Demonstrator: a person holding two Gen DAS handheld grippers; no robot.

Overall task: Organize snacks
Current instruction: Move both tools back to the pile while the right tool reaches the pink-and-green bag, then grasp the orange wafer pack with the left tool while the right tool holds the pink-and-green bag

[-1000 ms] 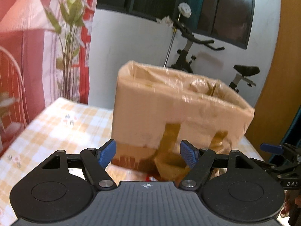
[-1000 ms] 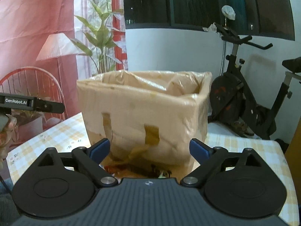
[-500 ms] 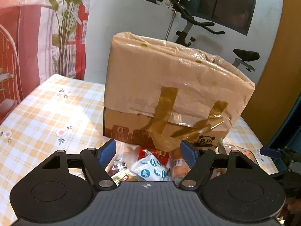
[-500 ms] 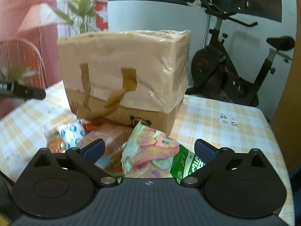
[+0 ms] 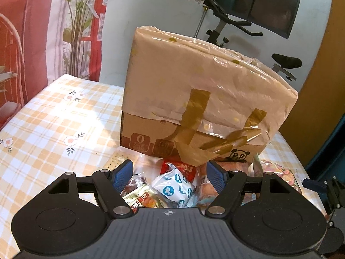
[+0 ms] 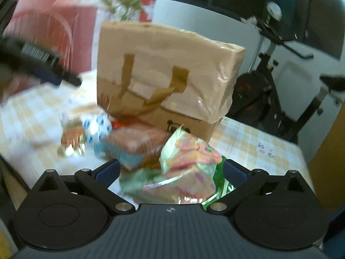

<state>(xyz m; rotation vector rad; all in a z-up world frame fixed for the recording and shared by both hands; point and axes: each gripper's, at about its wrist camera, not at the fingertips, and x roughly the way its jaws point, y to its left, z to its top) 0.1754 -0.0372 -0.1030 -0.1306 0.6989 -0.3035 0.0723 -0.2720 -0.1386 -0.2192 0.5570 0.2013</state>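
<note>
1. Left gripper [image 5: 170, 171]: jaws spread, empty, above the snack packets [image 5: 172, 188].
2. Right gripper [image 6: 170, 170]: jaws spread, empty, over the green chip bag [image 6: 189, 166].
3. Snacks lie near the plastic-lined cardboard box [image 5: 200, 99] on the checked tablecloth [image 5: 54, 125].

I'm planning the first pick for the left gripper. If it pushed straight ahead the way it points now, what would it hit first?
Probably the white packet with blue prints, centred between the open left gripper fingers, with the cardboard box behind it. Depth is hard to judge.

Looks like somebody's living room: checked floral tablecloth [image 5: 54, 116], exercise bike [image 6: 280, 99] by the wall, pink curtain [image 5: 38, 32], tall houseplant [image 5: 75, 21] in the corner.
</note>
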